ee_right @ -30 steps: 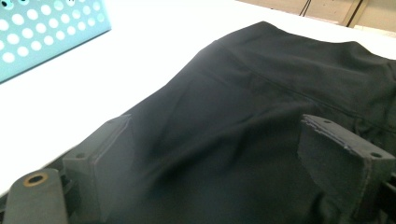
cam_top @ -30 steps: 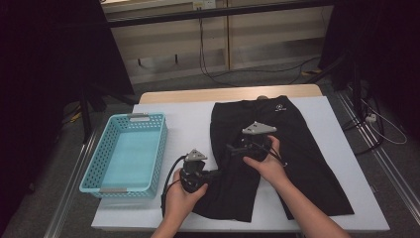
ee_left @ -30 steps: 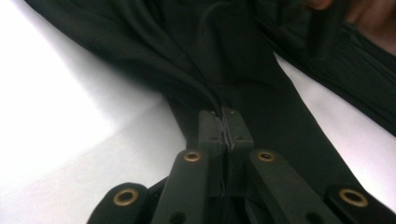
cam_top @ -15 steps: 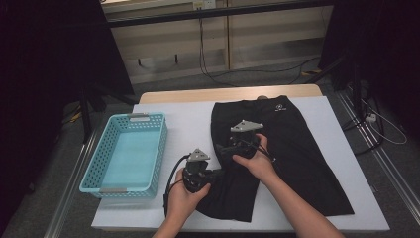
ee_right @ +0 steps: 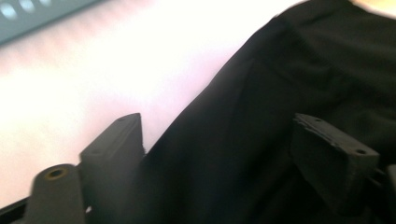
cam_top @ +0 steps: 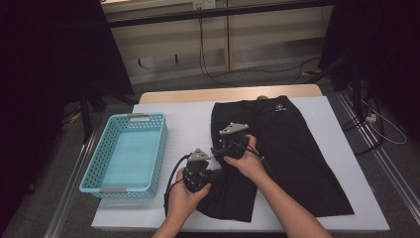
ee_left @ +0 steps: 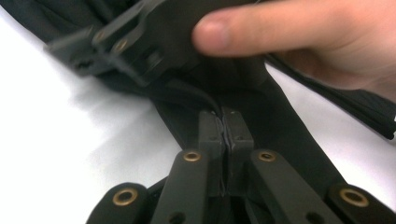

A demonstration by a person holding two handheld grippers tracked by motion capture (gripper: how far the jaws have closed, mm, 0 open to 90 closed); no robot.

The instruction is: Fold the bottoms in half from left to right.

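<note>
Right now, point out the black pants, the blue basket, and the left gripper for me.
black pants (cam_top: 292, 144), high view, flat middle of the right leg.
blue basket (cam_top: 159, 148), high view, its right wall.
left gripper (ee_left: 226, 125), left gripper view, between its fingertips, shut on the pants fabric.

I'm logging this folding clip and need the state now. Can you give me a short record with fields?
garment: black fabric trousers spread flat on the white table
left tool: shut on a fold of the trousers' left leg
right tool: open, jaws apart over the black cloth
container: light blue perforated plastic basket, left of the trousers
</note>
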